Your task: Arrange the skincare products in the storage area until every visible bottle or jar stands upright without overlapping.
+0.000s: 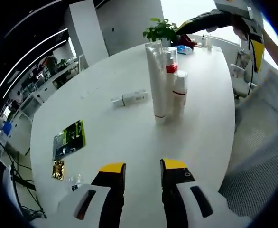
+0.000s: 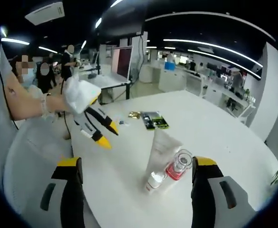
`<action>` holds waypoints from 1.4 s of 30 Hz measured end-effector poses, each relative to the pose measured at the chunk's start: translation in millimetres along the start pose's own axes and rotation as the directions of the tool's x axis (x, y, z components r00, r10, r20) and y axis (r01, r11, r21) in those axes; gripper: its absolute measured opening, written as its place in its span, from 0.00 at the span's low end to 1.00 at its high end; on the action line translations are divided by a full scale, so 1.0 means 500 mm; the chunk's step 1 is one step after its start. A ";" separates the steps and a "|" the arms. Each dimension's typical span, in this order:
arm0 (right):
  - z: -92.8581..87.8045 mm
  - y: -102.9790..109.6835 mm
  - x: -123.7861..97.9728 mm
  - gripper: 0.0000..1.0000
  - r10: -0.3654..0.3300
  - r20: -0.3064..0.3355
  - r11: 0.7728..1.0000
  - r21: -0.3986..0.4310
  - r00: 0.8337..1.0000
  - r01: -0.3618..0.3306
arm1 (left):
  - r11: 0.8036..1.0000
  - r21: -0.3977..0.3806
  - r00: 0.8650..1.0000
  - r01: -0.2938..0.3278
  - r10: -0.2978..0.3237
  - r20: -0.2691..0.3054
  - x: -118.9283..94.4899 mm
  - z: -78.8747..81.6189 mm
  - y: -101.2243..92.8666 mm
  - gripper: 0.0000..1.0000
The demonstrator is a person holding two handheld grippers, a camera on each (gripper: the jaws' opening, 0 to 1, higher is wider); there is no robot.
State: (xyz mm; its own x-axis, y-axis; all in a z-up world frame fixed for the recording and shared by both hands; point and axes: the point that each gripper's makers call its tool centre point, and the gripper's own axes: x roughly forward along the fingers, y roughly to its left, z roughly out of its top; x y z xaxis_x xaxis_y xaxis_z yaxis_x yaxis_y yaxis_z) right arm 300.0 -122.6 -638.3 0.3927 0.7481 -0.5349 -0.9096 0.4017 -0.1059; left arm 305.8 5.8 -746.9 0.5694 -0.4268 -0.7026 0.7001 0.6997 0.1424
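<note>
On the surface [image 1: 129, 142]: three products stand upright, touching in a cluster — tall white tube [image 1: 156, 80], clear red-banded bottle [image 1: 170, 59], short white bottle [image 1: 179, 92].
Lying flat: small white bottle [image 1: 129, 99], left of the cluster.
Left tool [image 1: 142, 167]: jaws apart, empty.
Right tool [image 2: 136, 164]: jaws wide, empty, above the cluster.

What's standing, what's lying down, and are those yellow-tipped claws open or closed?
Tall white tube: upright.
Clear bottle with red liquid: upright.
Small white bottle: upright.
Lone white bottle: lying down.
Left gripper: open, empty.
Right gripper: open wide, empty.
</note>
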 end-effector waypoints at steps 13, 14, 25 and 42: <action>0.049 -0.075 0.027 0.85 0.053 -0.071 0.997 -0.050 0.996 -0.057 | 0.999 0.045 0.999 0.026 -0.024 -0.036 -0.003 -0.011 -0.023 0.20; 0.053 -0.081 0.030 0.83 0.058 -0.074 0.997 -0.048 0.996 -0.062 | 0.999 0.047 0.999 0.026 -0.024 -0.042 -0.003 -0.013 -0.024 0.17; 0.099 -0.177 0.090 0.68 0.075 -0.059 0.997 0.026 0.995 -0.073 | 0.998 0.056 0.998 0.024 -0.021 -0.060 -0.003 -0.021 -0.016 0.07; -0.019 -0.288 0.217 0.53 0.061 -0.273 0.997 0.062 0.960 -0.045 | 0.987 0.161 0.985 -0.021 0.047 -0.165 -0.003 -0.058 0.014 0.00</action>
State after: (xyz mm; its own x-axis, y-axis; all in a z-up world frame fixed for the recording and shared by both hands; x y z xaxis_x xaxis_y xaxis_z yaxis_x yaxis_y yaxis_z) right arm 472.5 -104.1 -689.1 0.2850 0.5985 -0.7487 -0.9164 0.3991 -0.0298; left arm 297.2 27.8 -765.2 0.5231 -0.2929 -0.8004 0.7484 0.6072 0.2669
